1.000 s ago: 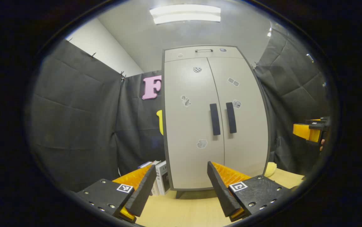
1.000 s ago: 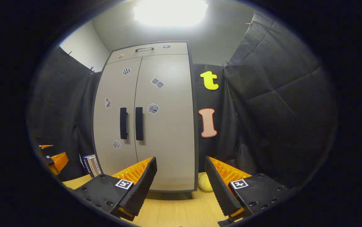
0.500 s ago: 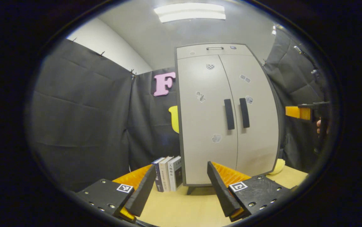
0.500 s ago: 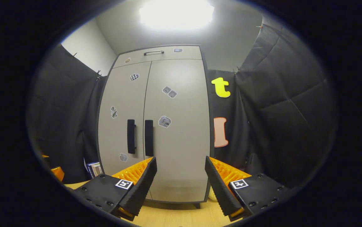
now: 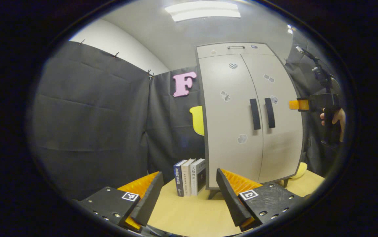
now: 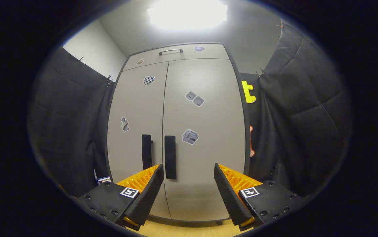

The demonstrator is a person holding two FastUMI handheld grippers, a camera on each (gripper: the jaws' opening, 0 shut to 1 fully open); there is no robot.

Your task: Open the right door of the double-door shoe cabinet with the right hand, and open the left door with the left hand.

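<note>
Both doors of the shoe cabinet (image 6: 175, 131) are seen closed, standing on the surface (image 5: 189, 214); nothing is done yet. Right gripper (image 6: 189, 184) is held apart, near the right handle (image 6: 170, 157). Left gripper (image 5: 189, 187) is held apart, well back

You have little to read here. The three books (image 5: 189, 177) standing just beside the shoe cabinet (image 5: 228, 138) carry printed characters down their spines, but these seem too small to make out. The left gripper (image 5: 189, 171) and the right gripper (image 6: 188, 165) each bear square black-and-white marker tags (image 5: 130, 196), which are patterns, not words. The stickers (image 6: 189, 136) on the cabinet doors are small pictures with no legible lettering.
</note>
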